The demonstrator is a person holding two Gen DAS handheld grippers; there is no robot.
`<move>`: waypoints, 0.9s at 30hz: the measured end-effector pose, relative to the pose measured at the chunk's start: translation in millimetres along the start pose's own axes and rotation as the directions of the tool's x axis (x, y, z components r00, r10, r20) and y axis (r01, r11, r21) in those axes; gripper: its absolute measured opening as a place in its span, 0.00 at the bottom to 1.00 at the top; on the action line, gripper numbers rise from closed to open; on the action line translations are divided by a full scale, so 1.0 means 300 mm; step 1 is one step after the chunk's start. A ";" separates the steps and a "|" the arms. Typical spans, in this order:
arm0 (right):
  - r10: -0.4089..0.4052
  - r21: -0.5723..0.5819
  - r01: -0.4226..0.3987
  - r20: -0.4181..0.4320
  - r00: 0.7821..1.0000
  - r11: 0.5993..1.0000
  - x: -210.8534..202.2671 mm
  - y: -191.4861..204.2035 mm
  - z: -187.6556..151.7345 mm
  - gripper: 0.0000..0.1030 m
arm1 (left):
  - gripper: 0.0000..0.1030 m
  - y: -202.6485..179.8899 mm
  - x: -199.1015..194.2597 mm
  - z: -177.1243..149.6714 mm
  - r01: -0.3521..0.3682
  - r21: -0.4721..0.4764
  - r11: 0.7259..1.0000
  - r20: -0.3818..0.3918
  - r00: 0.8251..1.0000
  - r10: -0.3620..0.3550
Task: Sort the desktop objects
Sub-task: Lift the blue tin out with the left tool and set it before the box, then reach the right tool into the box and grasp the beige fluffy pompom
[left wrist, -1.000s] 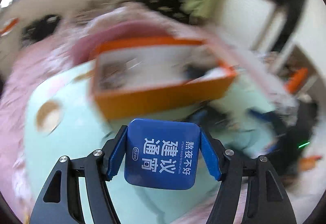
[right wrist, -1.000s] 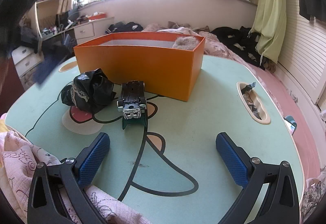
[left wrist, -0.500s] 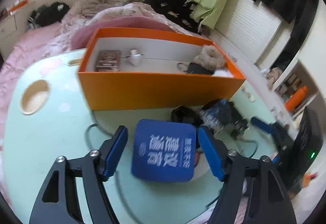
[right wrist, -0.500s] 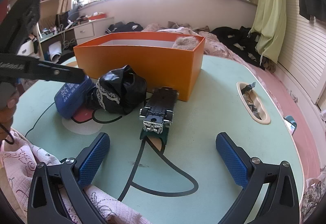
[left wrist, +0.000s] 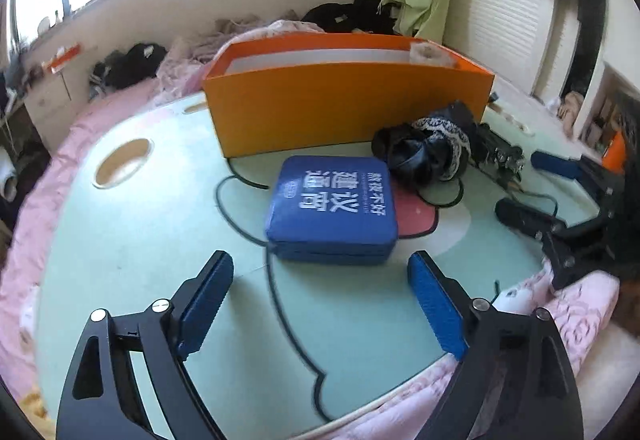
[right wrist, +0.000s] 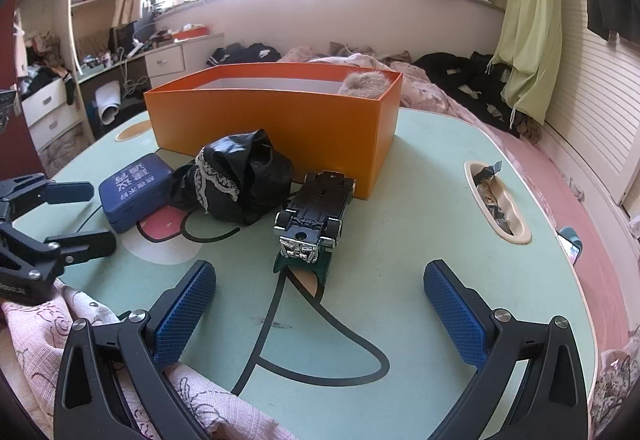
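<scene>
Blue pouch [left wrist: 332,206] laid flat on table, white lettering up. Black lace-trimmed bundle [right wrist: 236,176] crumpled, touching pouch. Toy car [right wrist: 314,214] overturned beside it. All found before open orange box [right wrist: 276,120]; furry item [right wrist: 364,85] seen inside.

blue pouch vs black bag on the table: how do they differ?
The blue pouch is flat, squarish and lies neatly, with white print on top; the black bag is crumpled into a tall lump with white lace trim. The pouch sits further from the orange box; the bag lies right in front of it, beside the toy car. Both rest on the table outside the box, and neither is held.
</scene>
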State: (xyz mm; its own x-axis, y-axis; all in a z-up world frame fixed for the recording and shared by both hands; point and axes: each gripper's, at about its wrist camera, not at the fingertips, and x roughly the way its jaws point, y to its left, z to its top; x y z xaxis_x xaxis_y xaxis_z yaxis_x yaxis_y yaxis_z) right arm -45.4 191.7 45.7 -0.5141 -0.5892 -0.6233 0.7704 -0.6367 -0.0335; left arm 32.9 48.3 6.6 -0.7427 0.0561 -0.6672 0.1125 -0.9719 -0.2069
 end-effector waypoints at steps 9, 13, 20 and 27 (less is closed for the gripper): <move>-0.001 0.001 0.001 0.000 1.000 1.000 -0.002 -0.001 -0.003 1.00 | 1.00 0.003 0.018 -0.005 -0.006 -0.009 1.000 0.010 1.000 0.006; -0.002 0.002 0.002 0.000 1.000 1.000 0.000 0.001 -0.001 1.00 | 1.00 0.000 0.017 -0.003 -0.007 -0.011 1.000 0.011 1.000 0.007; -0.002 0.003 0.002 0.001 1.000 1.000 0.000 0.003 -0.003 1.00 | 1.00 -0.002 0.017 -0.002 -0.012 -0.019 1.000 0.015 1.000 0.012; 0.011 -0.001 -0.011 0.010 1.000 1.000 -0.006 0.005 0.007 1.00 | 1.00 -0.003 0.018 -0.003 -0.014 -0.023 1.000 0.017 1.000 0.014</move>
State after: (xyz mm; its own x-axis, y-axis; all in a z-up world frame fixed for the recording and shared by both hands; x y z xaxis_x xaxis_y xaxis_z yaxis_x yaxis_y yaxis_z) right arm -44.1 190.9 48.5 -0.5089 -0.6014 -0.6159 0.7764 -0.6296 -0.0268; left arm 29.2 49.6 2.5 -0.7524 0.0383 -0.6576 0.1381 -0.9669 -0.2144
